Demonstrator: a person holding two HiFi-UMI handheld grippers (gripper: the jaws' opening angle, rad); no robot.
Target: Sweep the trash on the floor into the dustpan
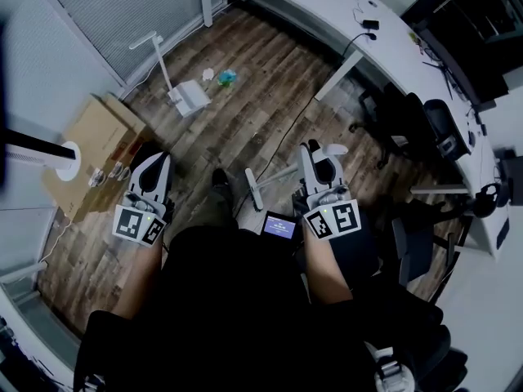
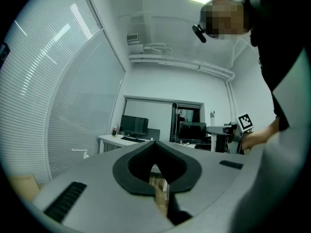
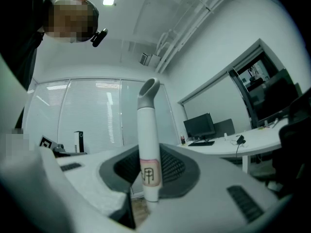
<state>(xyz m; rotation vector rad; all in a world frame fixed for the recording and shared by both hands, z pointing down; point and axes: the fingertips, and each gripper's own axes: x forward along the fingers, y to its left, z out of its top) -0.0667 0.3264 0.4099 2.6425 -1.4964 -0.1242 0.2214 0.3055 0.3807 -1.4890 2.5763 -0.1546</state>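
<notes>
The right tongs [image 1: 315, 153] [image 3: 146, 171] were closed on the white handle of the broom [image 1: 276, 175] [image 3: 148, 130]. The handle stood upright between the pads, its grey cap above them and a small label at the level of the grip. In the head view the shaft ran down and left from the tongs to the broom's head on the floor [image 1: 270, 72], just ahead of the person's feet.

The left tongs [image 1: 156, 162] [image 2: 155, 144] were fully closed and held nothing. Their dark pads met at the tip, with only a sliver of floor showing below. They were held out level on the person's left, well apart from the broom.

The dustpan [image 1: 189, 97] stood on the wooden floor, well ahead of both tongs, with its long white handle upright. The trash [image 1: 221, 77], a white crumpled bit and a teal one, lay on the floor just beside the pan, on the side away from the person and apart from the broom's head.

A cardboard box [image 1: 96, 141] sat at the left near the blinds. A curved white tabletop [image 1: 392, 31] ran along the right, with black chairs [image 1: 425, 121] beside it.
</notes>
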